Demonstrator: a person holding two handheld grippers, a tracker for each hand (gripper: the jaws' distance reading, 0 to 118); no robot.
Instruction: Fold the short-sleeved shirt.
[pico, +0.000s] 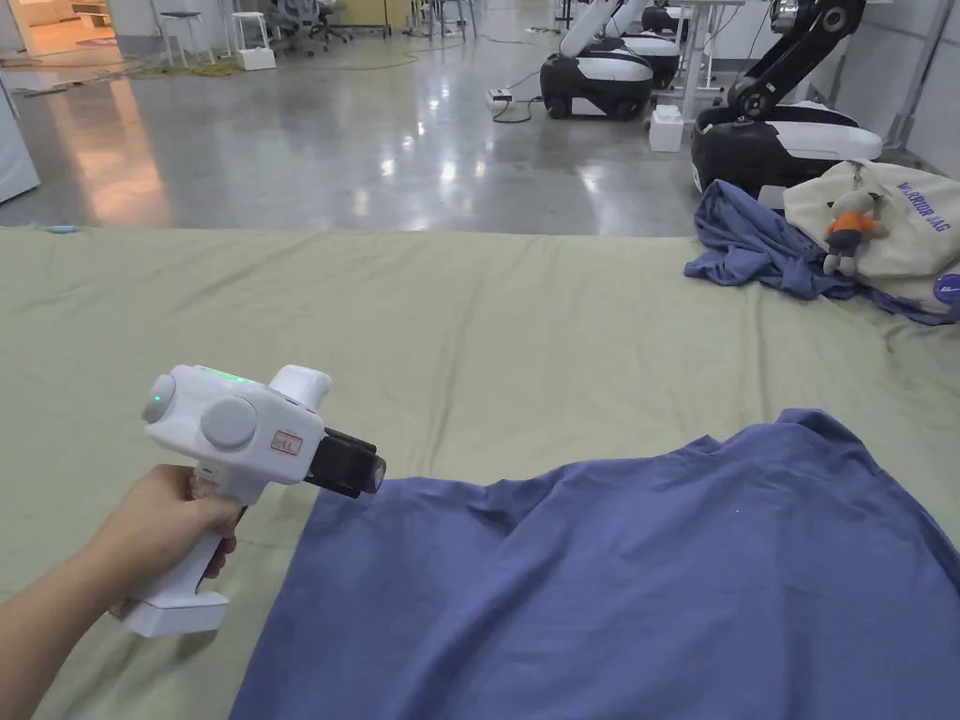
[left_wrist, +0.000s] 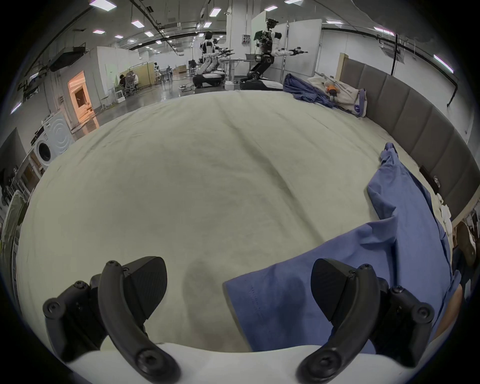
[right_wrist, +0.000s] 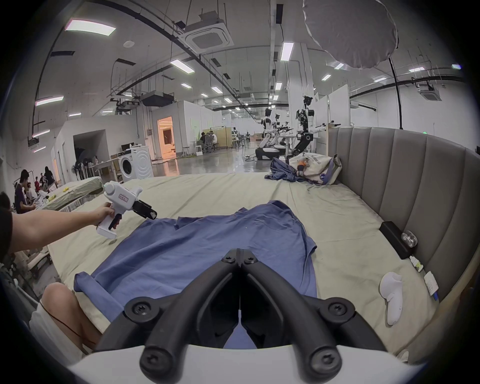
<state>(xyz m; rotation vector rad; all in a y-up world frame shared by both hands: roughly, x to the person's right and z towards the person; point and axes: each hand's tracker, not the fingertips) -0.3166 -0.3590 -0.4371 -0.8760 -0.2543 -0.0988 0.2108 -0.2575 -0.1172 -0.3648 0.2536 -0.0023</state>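
A pale green sheet (pico: 450, 319) is spread over the bed; a blue short-sleeved shirt (pico: 637, 581) lies rumpled at its near right. The left gripper (left_wrist: 239, 288) is held above the shirt's edge, jaws wide apart. The right gripper (right_wrist: 239, 262) is closed, jaws together on nothing visible. A grey padded headboard (right_wrist: 405, 176) and polished concrete floor (pico: 375, 159) are seen beyond.

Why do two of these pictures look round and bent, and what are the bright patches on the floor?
Left gripper view and right gripper view: fisheye lenses, so the bed sheet bulges, the headboard curves, and the corners go black. Head view: straight lines, sharp; the polished floor mirrors ceiling lights as glare. The left gripper casts a soft shadow across the blue shirt.
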